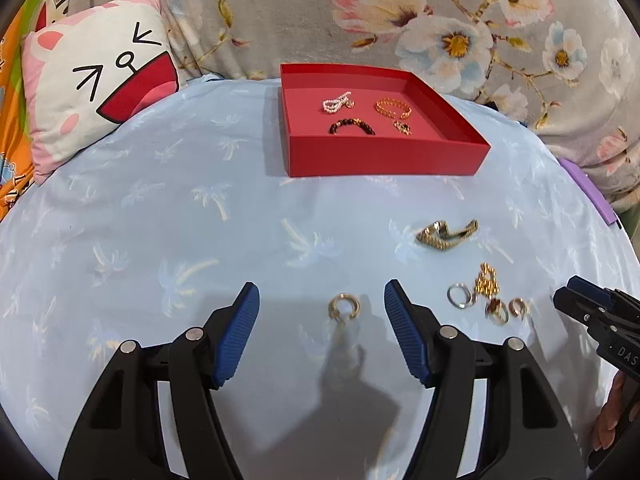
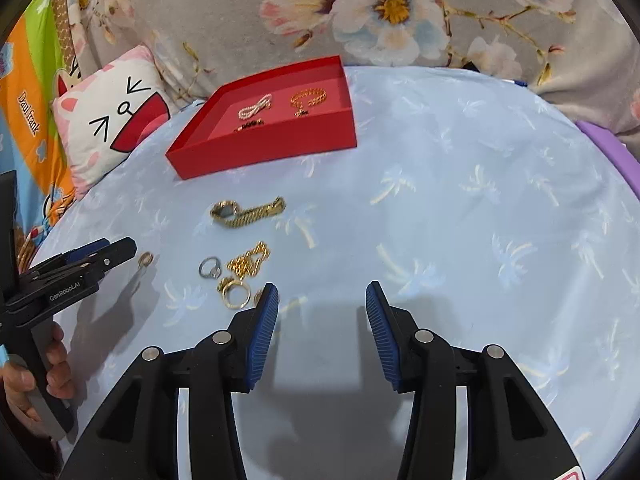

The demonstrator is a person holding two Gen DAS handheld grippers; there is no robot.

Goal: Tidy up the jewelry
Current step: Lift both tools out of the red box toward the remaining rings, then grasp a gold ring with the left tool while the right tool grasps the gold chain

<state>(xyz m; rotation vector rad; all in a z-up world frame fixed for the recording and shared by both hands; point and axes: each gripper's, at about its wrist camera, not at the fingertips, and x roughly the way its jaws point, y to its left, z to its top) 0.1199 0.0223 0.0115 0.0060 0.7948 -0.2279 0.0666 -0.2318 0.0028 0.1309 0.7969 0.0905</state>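
Note:
A red tray holds a pearl bracelet, a gold chain bracelet, a dark bead bracelet and a small gold piece. On the blue cloth lie a gold watch, a gold chain, a silver ring and gold rings. My left gripper is open, with a gold hoop earring between its fingers. My right gripper is open and empty, just right of the rings.
A cat-face pillow lies at the left of the cloth. A floral blanket runs along the back. A purple edge shows at the right.

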